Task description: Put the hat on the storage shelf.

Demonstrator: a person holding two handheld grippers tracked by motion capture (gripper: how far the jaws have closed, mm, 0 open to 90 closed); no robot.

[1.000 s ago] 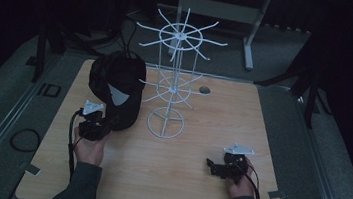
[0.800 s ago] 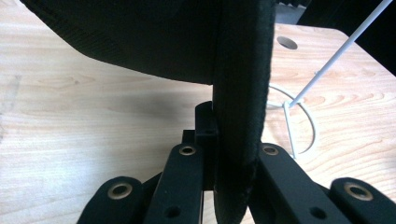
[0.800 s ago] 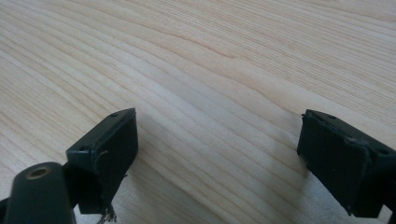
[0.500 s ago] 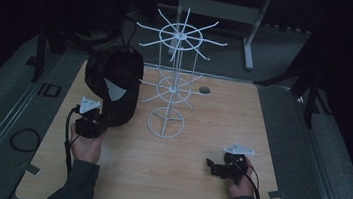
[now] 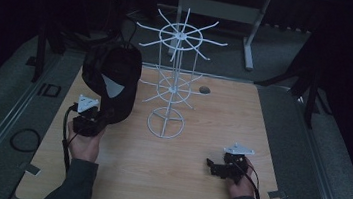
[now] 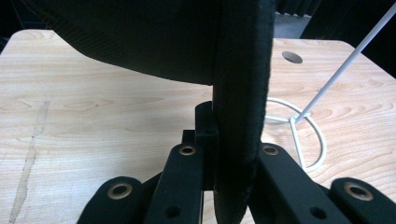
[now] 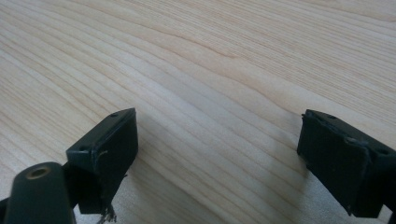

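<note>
Left gripper [image 5: 92, 120]: jaws closed tight on the brim of the black cap [image 5: 111, 79].
Black cap: lifted above the wooden table [image 5: 180, 180], directly over and beyond the left gripper.
White wire rack [image 5: 174, 79]: standing on the table, just to the right of the cap.
Right gripper [image 5: 217, 167]: jaws wide apart, nothing between them, low over the bare table, well apart from the cap.

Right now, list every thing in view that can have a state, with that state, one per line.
black cap: held up off the table by its brim, left of the rack.
left gripper: shut on the cap's brim.
right gripper: open, empty, low over the table.
white wire rack: upright, its arms bare.
</note>
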